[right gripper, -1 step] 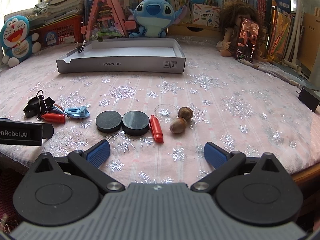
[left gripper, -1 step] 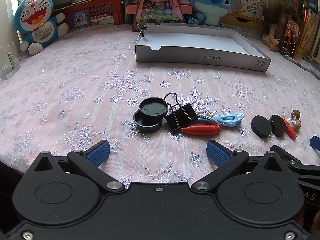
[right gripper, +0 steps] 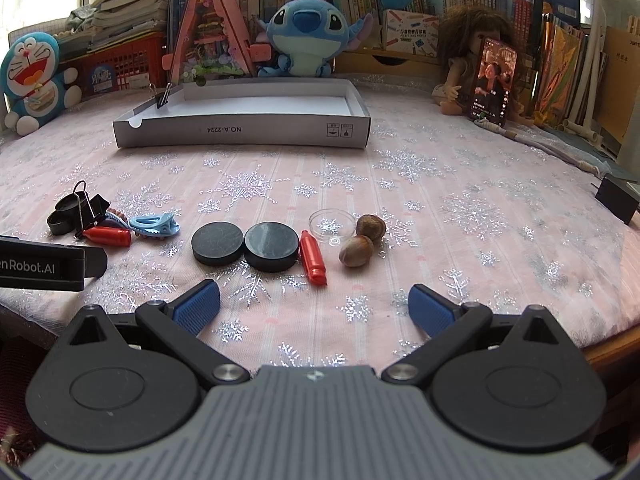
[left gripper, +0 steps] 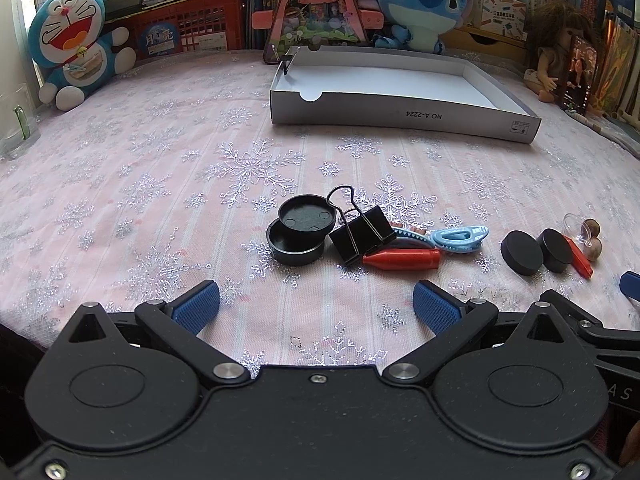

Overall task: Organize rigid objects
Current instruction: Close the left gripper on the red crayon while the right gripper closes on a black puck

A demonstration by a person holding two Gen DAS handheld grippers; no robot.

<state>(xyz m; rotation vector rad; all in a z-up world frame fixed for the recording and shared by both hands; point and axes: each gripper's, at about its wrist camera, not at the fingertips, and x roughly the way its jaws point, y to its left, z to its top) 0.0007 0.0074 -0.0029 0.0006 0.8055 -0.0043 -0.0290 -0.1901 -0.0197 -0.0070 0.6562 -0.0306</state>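
Your left gripper [left gripper: 316, 304] – fingers apart, empty, near black binder clip [left gripper: 362, 234]. Your right gripper [right gripper: 314, 306] – also spread wide, empty, before two black discs [right gripper: 245, 246]. White cardboard tray [right gripper: 240, 134] behind.

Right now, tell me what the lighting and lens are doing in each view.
Left wrist view: fisheye bends the box edge and table; daylight from the upper left, glitter sparkles, no blur. Right wrist view: windows blown out at the top left, soft shadows under the discs and nuts, sharp focus, dark corners.
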